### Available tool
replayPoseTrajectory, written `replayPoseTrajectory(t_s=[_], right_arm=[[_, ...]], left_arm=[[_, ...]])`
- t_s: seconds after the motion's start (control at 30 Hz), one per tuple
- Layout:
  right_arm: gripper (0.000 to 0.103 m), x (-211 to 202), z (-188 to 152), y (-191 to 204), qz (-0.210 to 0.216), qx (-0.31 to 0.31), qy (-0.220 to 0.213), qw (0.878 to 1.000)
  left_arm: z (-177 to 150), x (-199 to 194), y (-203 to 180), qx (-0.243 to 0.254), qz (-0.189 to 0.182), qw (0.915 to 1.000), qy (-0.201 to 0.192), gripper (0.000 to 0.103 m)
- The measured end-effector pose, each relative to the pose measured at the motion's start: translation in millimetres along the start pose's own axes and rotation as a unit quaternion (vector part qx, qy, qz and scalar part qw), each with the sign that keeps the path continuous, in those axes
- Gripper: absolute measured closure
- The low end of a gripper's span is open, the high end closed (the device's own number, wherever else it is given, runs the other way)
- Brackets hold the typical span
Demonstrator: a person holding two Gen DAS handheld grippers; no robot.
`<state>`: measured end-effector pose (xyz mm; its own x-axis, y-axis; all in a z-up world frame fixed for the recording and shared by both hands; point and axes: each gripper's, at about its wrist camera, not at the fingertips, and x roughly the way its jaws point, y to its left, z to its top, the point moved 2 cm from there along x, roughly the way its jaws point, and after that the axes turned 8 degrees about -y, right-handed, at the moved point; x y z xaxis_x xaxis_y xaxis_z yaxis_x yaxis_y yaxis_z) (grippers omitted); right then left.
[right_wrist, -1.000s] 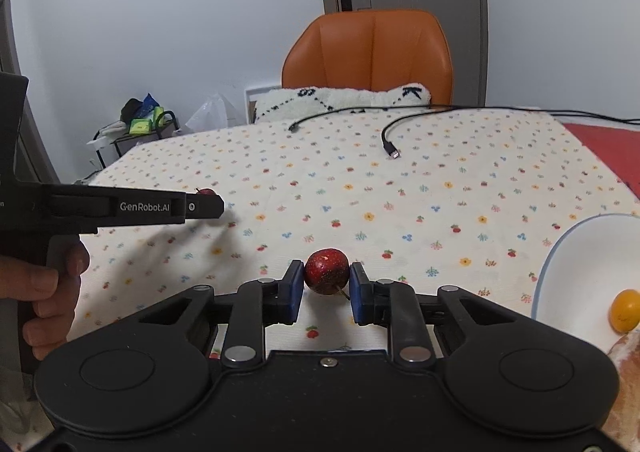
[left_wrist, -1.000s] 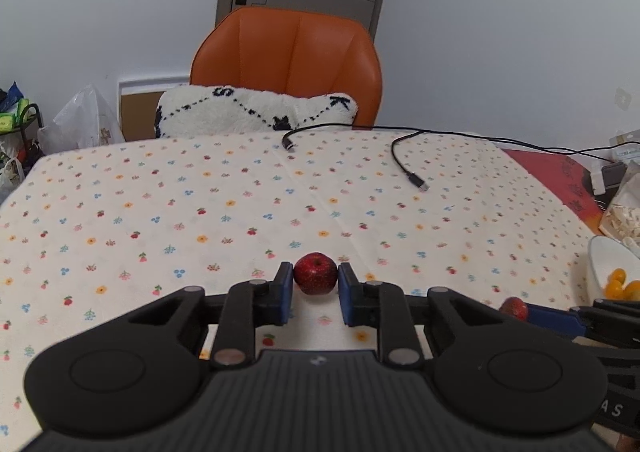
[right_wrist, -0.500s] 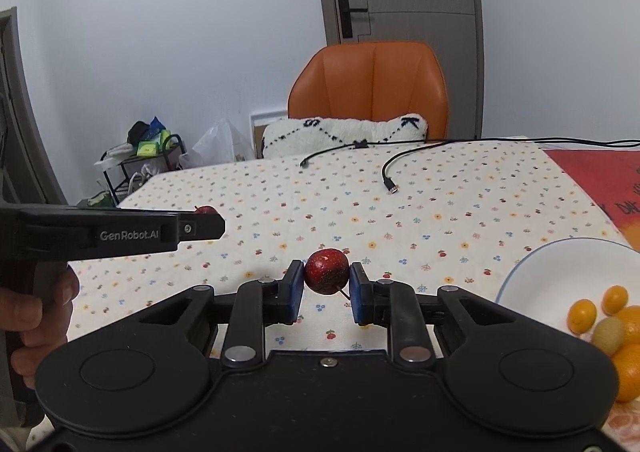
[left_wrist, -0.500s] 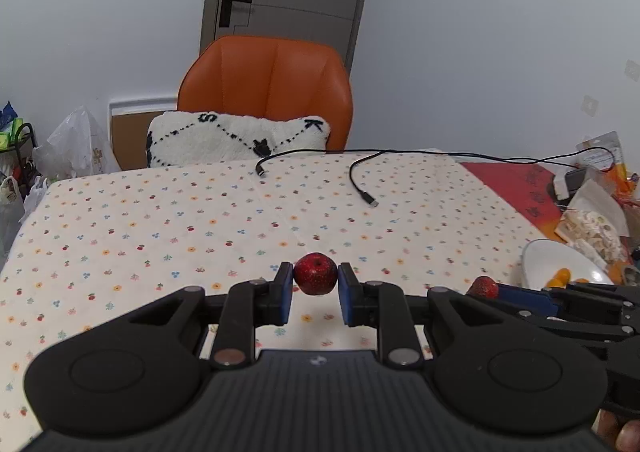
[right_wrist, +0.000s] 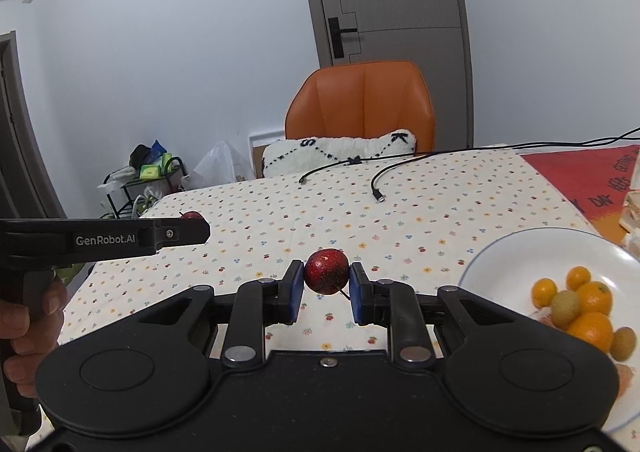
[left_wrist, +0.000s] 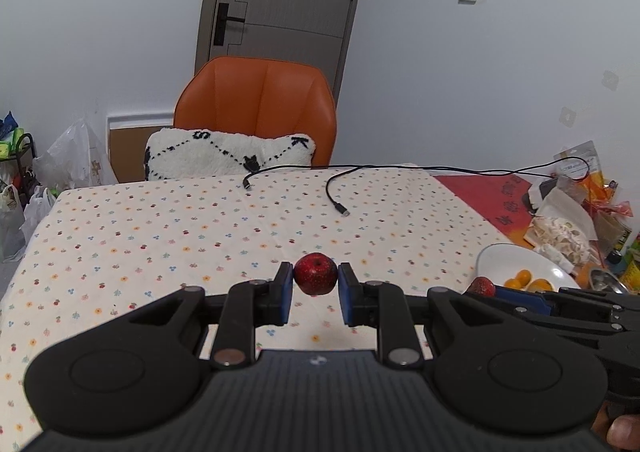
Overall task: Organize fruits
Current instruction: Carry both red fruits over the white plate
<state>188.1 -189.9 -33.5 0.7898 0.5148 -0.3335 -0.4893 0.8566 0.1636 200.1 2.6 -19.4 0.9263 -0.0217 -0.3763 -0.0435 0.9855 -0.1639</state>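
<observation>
While both of my grippers hang above the flowered tablecloth (left_wrist: 160, 236), each one has a small red fruit pinched between its blue pads. My left gripper (left_wrist: 315, 294) has its jaws drawn in narrow on a red fruit (left_wrist: 315, 278) whose dimpled top faces up, clear of the cloth. My right gripper (right_wrist: 326, 288) is closed the same way on a second red fruit (right_wrist: 326, 271), and a thin stem pokes out below it toward the right pad.

From the left wrist view, the right gripper reaches in from the right edge with its fruit at the tip, just in front of the white bowl (left_wrist: 504, 256). From the right wrist view, the left gripper comes in from the left, held by a hand (right_wrist: 24, 332), with a sliver of its fruit showing above the finger.

The bowl (right_wrist: 500, 252) sits at the table's right side, near my right gripper, and holds several orange citrus fruits (right_wrist: 592, 328) and 3 brownish-green kiwis (right_wrist: 565, 306). 2 black cables (left_wrist: 334, 192) lie across the far end of the cloth, before an orange chair (left_wrist: 256, 100) with a white cushion (left_wrist: 228, 152).
</observation>
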Motion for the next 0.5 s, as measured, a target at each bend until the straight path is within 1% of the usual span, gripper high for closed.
replayPoseTrajectory(t_s=[0.23, 0.5], right_arm=[[0.081, -22, -3, -8, -0.010, 0.009, -0.008, 1.000], [0.081, -40, -8, -22, -0.027, 0.016, -0.013, 0.999]], left_arm=[[-6, -13, -13, -0.004, -0.008, 1.0000, -0.001, 0.081], [-11, -22, -35, 0.003, -0.023, 0.9997, 0.000, 0.081]])
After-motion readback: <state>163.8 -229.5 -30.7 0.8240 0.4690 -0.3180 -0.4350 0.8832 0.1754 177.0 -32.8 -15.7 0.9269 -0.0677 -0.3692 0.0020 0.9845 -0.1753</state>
